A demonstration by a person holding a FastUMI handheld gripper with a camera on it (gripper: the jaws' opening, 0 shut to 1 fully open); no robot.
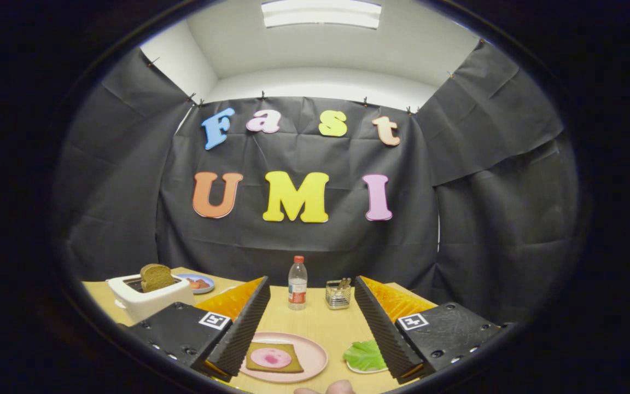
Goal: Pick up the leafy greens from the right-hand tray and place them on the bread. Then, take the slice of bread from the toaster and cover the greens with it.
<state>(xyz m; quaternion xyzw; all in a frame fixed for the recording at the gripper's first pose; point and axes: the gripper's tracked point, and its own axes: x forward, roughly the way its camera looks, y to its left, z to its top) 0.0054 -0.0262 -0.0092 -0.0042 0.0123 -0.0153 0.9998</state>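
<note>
From the gripper view I have the gripper (309,323) hanging above the pale wooden table (315,320) with its two fingers spread wide and nothing between them but bare tabletop. Just ahead and low between the fingers sits the round pink plate (315,358), carrying a square slice of brown bread (255,365) topped with a pink round of sliced meat (270,358). The leafy greens (365,354), a flat crinkled green leaf, lie on a small white tray (367,370) right beside the inner edge of my right finger, apart from the plate. Off to the left, beyond the left finger, stands the white toaster (148,300) with a second brown bread slice (156,277) poking upright out of its slot; behind it is a small blue dish (197,283) holding something reddish. Further back in the middle are a clear plastic bottle with a red cap (297,283) and a small wire basket (338,294)

I judge the first step has not begun: greens untouched, fingers empty. Next I would swing right and dip down so the fingers straddle the leaf, then close gently, as it looks thin and floppy
</note>
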